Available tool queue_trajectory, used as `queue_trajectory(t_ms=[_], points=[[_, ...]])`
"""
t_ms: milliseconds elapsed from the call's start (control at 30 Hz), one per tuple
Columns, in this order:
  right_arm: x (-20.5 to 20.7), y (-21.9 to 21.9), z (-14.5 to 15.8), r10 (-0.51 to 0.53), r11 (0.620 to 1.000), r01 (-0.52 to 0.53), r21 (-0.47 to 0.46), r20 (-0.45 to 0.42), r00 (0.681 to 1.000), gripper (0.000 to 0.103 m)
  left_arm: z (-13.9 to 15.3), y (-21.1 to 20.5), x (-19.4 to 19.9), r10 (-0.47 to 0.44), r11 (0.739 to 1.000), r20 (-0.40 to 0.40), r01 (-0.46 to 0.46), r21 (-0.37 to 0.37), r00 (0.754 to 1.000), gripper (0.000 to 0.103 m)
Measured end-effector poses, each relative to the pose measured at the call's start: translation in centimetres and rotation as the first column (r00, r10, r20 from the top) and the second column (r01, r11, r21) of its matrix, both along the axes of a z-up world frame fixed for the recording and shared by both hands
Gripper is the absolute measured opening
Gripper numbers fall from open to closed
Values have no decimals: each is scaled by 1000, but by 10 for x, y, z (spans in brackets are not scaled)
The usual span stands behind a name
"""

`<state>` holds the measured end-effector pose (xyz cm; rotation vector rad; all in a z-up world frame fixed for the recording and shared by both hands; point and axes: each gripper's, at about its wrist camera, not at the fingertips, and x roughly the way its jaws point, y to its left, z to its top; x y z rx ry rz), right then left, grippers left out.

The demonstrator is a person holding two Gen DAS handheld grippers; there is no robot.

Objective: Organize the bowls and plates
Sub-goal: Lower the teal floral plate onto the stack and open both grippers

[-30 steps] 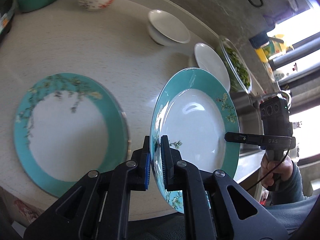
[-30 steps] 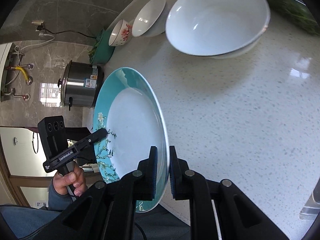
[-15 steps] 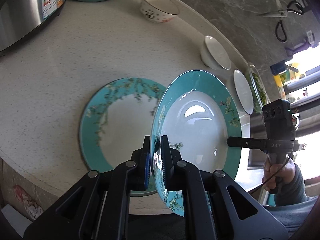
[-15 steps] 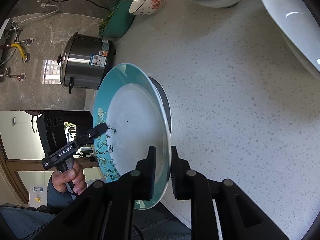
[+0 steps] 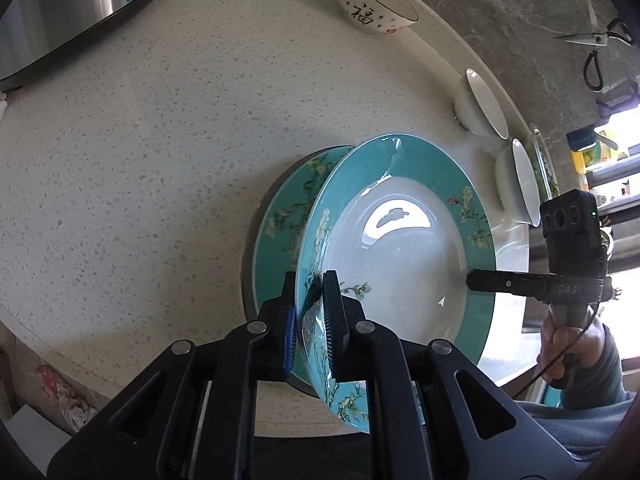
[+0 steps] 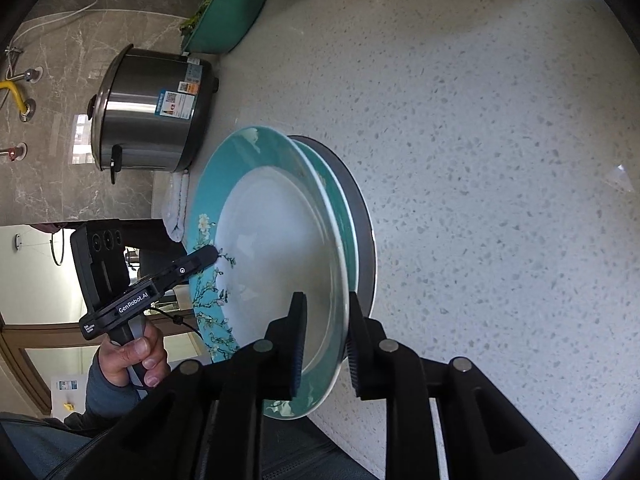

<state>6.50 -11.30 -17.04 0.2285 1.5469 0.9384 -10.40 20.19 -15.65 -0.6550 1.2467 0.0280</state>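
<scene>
The left gripper [image 5: 310, 312] clamps the teal plate [image 5: 404, 248] by its rim, tilted over a second teal plate [image 5: 288, 208], which it mostly hides. The right gripper [image 6: 324, 336] jaws are opening, seemingly clear of the rim between them.

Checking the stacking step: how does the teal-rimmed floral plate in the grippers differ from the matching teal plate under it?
The held teal-rimmed plate is tilted, one edge raised; the lower teal plate lies flat on the speckled counter. The held one sits between both grippers' fingers, the left gripper clamped, the right gripper opening; the lower is untouched and mostly covered. Both share teal rims with blossoms.
</scene>
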Motion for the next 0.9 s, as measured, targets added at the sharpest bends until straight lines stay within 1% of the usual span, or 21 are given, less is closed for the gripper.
queue_trajectory(t_ms=[200,300,367,533,567,633,667,700,767,833,900], points=[[1,5,-3,-16,1000,16,-7,8,1000,22,-11,18,-4,-20,1000,-10,20,4,1000,10],[1,9,-3,-23,1000,23,-14,22,999,22,-11,24,-4,-38,999,1,38,14,999,10],[0,12,-1,-21,999,22,-26,38,999,22,-9,23,-2,-54,998,4,54,30,999,10],[-9,16,7,-10,996,20,-84,113,993,24,-7,15,6,-81,995,-1,81,50,997,12],[-12,18,9,1,994,14,-105,141,990,25,-6,13,7,-86,994,-3,86,60,996,13],[-17,24,14,17,991,7,-131,177,984,35,-4,9,8,-97,992,-4,97,78,995,14],[-19,27,17,27,989,2,-145,197,980,36,-3,8,8,-105,990,-5,105,89,994,14],[-23,32,20,49,984,-7,-177,236,971,38,-3,5,8,-114,988,-5,114,101,993,15],[-29,40,20,94,966,-19,-257,284,954,41,-2,-1,11,-139,982,-11,139,125,990,15],[-33,41,16,100,957,-7,-290,305,947,45,-2,-8,12,-157,976,-13,157,151,987,15],[-33,40,14,97,955,-1,-296,309,946,45,-3,-11,12,-163,974,-10,163,156,987,15]])
